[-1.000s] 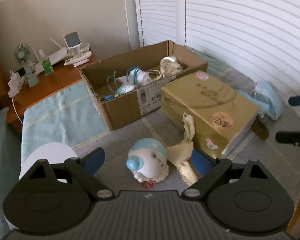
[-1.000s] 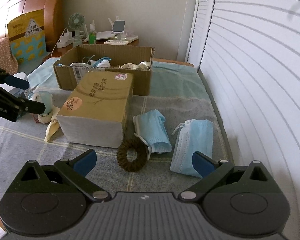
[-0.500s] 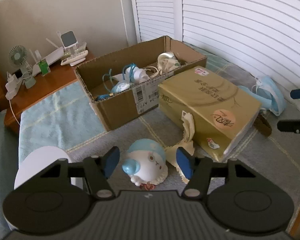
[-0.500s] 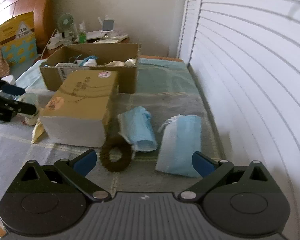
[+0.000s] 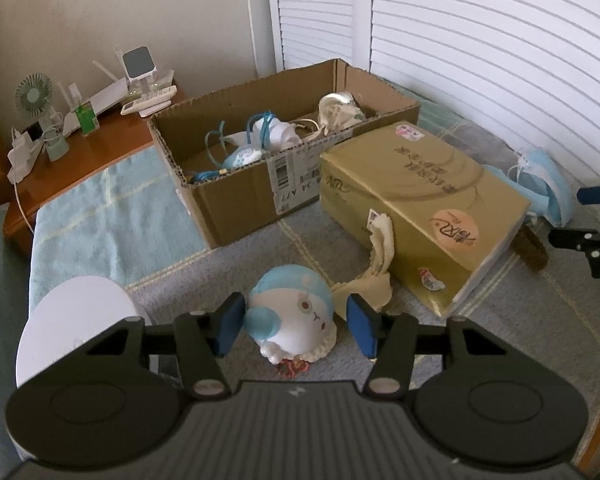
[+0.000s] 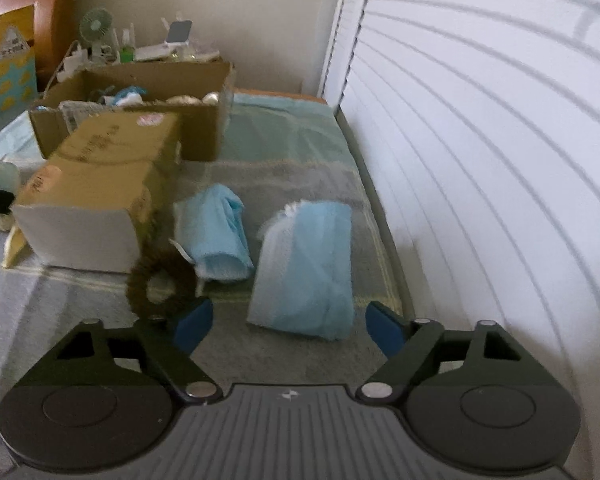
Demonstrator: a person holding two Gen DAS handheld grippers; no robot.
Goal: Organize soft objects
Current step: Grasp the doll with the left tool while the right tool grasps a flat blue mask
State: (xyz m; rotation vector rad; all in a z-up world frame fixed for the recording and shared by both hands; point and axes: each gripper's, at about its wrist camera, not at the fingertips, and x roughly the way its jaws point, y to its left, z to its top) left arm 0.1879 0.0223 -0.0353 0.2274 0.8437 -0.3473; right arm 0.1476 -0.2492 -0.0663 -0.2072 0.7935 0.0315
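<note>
Both your grippers are closing. Your left gripper (image 5: 294, 326) flanks the plush toy (image 5: 294, 322) at lower centre, pads not visibly pressing. Your right gripper (image 6: 288, 330) frames a blurred blue mask (image 6: 304, 268), untouched. Farther up-left, the cardboard box (image 5: 236, 200) hides most of its tangled contents.

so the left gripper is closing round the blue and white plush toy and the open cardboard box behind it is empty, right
Not quite. The left gripper is closing with the blue and white plush toy between its pads, which do not yet press it, but the open cardboard box is not empty: the left wrist view shows white and blue soft items with cords lying in it.
</note>
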